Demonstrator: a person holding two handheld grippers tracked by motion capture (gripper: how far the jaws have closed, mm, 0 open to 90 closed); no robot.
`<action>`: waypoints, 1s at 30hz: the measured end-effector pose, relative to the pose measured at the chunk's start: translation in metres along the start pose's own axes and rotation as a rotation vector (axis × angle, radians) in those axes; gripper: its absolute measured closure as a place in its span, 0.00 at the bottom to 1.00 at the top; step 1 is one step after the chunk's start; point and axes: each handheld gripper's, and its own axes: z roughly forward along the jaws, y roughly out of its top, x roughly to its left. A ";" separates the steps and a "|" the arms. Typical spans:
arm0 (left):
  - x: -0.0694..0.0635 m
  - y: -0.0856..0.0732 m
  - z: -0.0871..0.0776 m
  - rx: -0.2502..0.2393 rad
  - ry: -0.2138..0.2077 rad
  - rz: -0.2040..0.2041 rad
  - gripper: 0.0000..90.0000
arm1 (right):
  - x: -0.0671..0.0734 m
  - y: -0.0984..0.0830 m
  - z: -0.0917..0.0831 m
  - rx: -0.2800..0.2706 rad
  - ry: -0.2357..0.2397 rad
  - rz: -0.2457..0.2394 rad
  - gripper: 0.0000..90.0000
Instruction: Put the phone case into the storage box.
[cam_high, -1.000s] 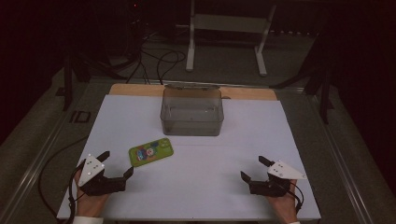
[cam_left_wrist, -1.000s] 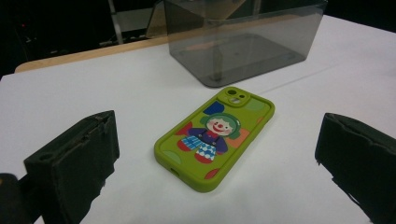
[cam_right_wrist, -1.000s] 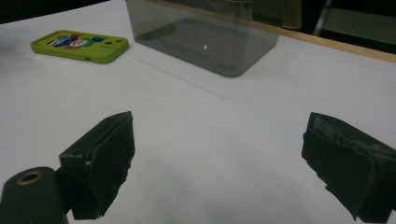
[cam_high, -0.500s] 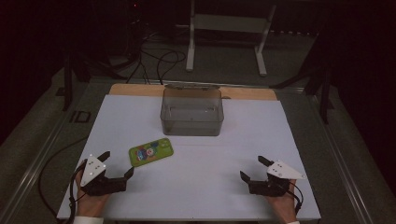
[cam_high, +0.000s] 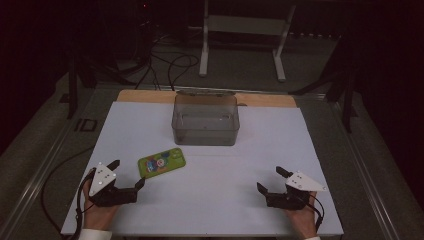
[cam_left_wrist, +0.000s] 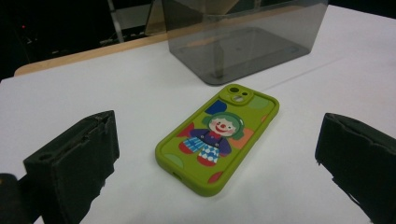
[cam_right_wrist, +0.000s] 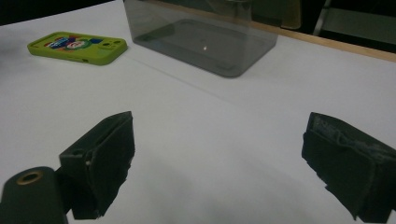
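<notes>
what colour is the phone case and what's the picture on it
Lime green phone case, printed with a cartoon clown. It shows best in the left gripper view.

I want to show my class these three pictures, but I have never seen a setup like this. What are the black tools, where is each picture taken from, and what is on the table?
A person sits at a white table and holds a hand tool in each hand: two black jaws that open and shut. The high view looks down from above, with the left gripper and right gripper near the bottom. The other two pictures come from small cameras riding on each gripper, looking out between its own jaws. On the table lies a green phone case with a clown picture, flat, just ahead of the left gripper. Behind it stands an empty smoky clear box. Both grippers are open and hold nothing.
</notes>
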 end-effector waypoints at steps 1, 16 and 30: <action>0.000 0.001 0.001 0.005 -0.005 -0.002 0.00 | 0.000 0.000 0.000 0.000 0.001 0.001 0.10; 0.006 0.012 0.019 0.059 -0.036 0.033 0.00 | 0.000 0.000 0.001 0.002 -0.002 0.005 0.10; 0.012 0.025 0.035 0.094 -0.070 0.072 0.00 | 0.000 0.000 0.002 0.003 -0.001 0.011 0.10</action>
